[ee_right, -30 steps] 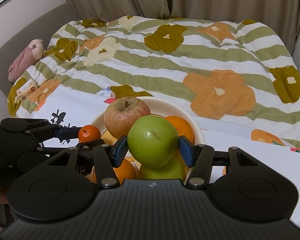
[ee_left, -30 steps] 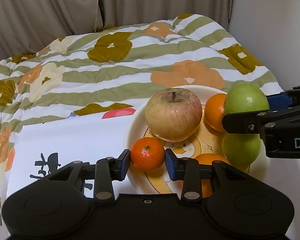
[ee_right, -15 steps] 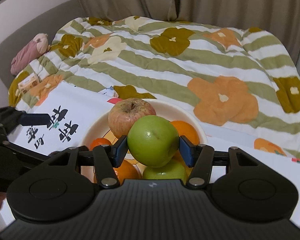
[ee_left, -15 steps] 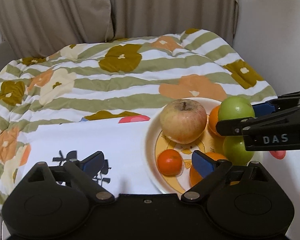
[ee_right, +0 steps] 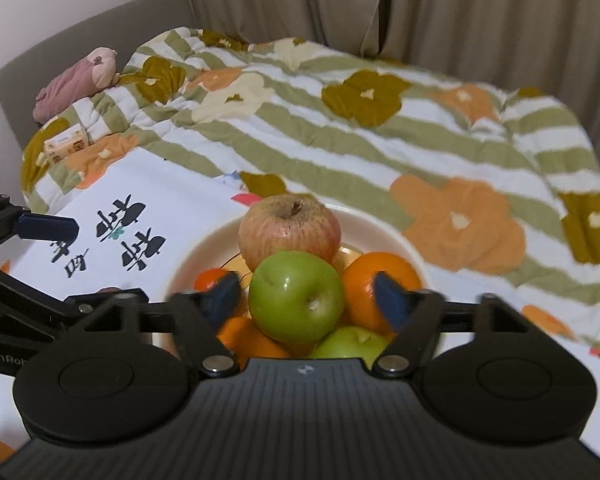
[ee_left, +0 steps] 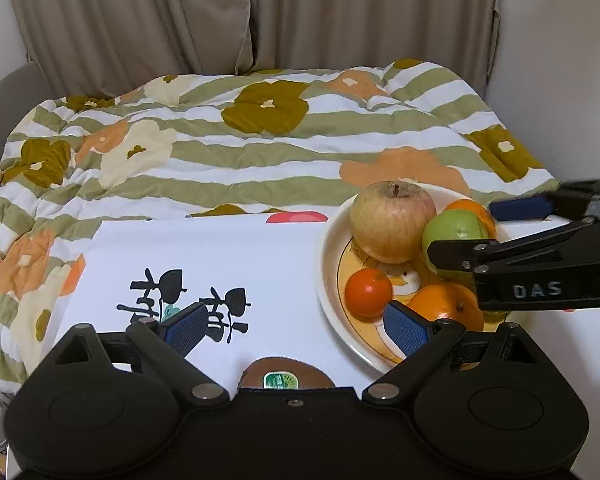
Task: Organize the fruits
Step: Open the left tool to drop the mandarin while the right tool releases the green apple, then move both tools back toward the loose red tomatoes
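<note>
Resting on the heap in the cream plate (ee_right: 188,256), the green apple (ee_right: 296,295) sits between the right gripper (ee_right: 306,294) pads, whose jaws are opening and no longer press it. Beside it lie a red-yellow apple (ee_left: 392,220), a small tangerine (ee_left: 367,292) and oranges (ee_left: 446,310), while the left gripper (ee_left: 296,326) stands spread wide and empty near the plate's edge, above a kiwi (ee_left: 286,374) on the white printed sheet (ee_left: 220,248)

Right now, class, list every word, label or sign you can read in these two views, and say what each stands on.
"DAS": white letters on the right gripper arm.
"GenRob", cut off at the frame edge: on the left gripper arm.
Black brush characters: on the white cloth, unreadable.
Green sticker on the kiwi: too small.
Small box print: blurred.
</note>
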The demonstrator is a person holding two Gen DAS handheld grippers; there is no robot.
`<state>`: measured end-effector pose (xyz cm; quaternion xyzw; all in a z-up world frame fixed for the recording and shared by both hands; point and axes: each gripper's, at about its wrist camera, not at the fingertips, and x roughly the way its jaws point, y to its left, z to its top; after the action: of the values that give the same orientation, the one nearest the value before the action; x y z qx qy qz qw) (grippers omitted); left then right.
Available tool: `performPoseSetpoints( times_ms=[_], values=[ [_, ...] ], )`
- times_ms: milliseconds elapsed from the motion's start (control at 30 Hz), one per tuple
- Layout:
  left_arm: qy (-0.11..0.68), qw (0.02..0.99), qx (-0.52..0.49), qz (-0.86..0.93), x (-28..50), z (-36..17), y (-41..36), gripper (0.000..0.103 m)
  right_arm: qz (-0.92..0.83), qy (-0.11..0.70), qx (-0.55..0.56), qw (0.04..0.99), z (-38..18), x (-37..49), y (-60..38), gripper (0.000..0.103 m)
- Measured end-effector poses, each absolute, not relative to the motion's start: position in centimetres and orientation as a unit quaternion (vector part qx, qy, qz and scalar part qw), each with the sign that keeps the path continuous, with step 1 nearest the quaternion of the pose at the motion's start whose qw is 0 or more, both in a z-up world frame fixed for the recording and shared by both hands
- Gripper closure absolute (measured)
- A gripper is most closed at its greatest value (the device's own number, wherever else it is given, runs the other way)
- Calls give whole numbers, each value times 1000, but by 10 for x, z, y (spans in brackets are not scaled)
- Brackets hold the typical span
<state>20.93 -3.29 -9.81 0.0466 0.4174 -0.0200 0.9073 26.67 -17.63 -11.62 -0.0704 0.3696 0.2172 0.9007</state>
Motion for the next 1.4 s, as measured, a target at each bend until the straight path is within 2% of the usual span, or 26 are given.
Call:
performPoseSetpoints(
  times_ms=[33, 633, 1400],
  values=[
    [418, 907, 47, -20, 208, -99, -33, 6, 216, 364, -72, 903, -115, 264, -176, 0],
    [398, 916, 48, -22, 178, -82, -27, 6, 184, 373, -54, 908, -97, 239, -183, 0],
    [335, 939, 33, -71, 104, -46, -17, 6, 106, 354, -7, 929, -38, 144, -186, 0]
  ],
)
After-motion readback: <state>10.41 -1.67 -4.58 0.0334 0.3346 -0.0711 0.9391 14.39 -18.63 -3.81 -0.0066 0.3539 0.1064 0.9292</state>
